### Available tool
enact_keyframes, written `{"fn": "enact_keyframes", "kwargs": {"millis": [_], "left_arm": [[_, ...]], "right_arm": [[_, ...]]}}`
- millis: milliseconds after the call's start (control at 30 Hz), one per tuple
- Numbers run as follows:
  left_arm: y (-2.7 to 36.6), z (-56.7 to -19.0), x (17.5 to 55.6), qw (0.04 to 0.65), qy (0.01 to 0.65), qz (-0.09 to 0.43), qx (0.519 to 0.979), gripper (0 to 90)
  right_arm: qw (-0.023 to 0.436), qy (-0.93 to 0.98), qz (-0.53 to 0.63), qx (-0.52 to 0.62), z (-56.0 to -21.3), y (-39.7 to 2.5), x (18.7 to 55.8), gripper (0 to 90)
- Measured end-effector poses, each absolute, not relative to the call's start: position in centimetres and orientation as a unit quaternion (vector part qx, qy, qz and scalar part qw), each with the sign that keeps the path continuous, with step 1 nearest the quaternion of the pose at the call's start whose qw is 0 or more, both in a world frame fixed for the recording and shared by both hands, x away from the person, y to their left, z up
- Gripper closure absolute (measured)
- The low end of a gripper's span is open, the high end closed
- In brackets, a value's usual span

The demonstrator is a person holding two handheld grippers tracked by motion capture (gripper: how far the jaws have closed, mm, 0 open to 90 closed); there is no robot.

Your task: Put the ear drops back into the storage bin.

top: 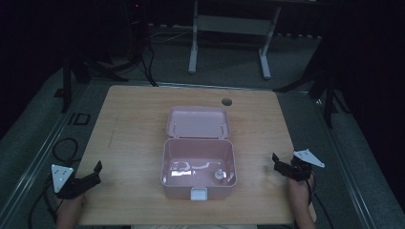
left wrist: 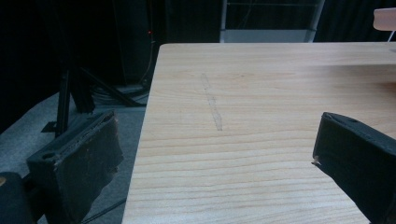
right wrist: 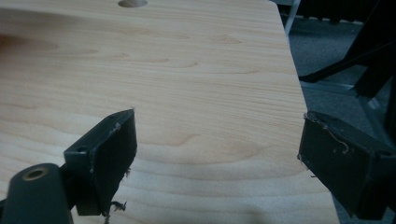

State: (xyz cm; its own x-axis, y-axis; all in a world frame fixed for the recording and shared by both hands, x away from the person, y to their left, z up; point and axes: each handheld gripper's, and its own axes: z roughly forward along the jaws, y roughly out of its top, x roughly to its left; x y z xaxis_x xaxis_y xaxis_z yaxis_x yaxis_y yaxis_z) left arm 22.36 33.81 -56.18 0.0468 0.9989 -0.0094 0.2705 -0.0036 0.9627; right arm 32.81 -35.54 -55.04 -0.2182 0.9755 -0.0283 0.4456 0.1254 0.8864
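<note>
At table centre sits a pink plastic box [top: 198, 167], lid [top: 197, 122] flipped open and lying flat behind it, white latch [top: 198, 193] on the near wall. Inside, near the front right corner, there's a small pale item [top: 219, 174], too small to identify; some glare on the box floor [top: 184, 168] beside it.

My left gripper [top: 93, 174] is at the near left corner of the wooden table [top: 133, 109], well apart from the box, jaws spread, nothing between them. The left gripper view confirms it: bare wood between the two pads, a faint scuff mark [left wrist: 212, 105] on the tabletop ahead. My right gripper [top: 281, 164] is at the right edge, also well apart from the box, jaws spread and empty; the right gripper view shows bare wood and the cable hole [right wrist: 132, 3] far ahead.

My read: this is the approach step, both grippers parked, box is the target. To do it well I'd bring the right one in over the box's right wall, keep the jaws wide until clear of the rim, then come down onto the small item from above. The left should steady the box at its left wall so it doesn't slide. Risk: the smooth plastic box could skate on the wood, and clipping the rim would shove it.
</note>
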Motion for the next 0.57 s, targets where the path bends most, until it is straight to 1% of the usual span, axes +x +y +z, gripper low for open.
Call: {"fn": "enact_keyframes", "kwargs": {"millis": [133,567], "left_arm": [[33.82,-56.19,22.34,0.441,0.552,0.415,0.573,1.4],[33.86,-56.2,22.35,0.443,0.553,0.414,0.572,1.4]], "right_arm": [[0.325,0.669,0.392,0.542,-55.18,-35.68,33.11,11.1],[0.326,0.672,0.382,0.545,-55.28,-35.56,33.25,11.1]]}}
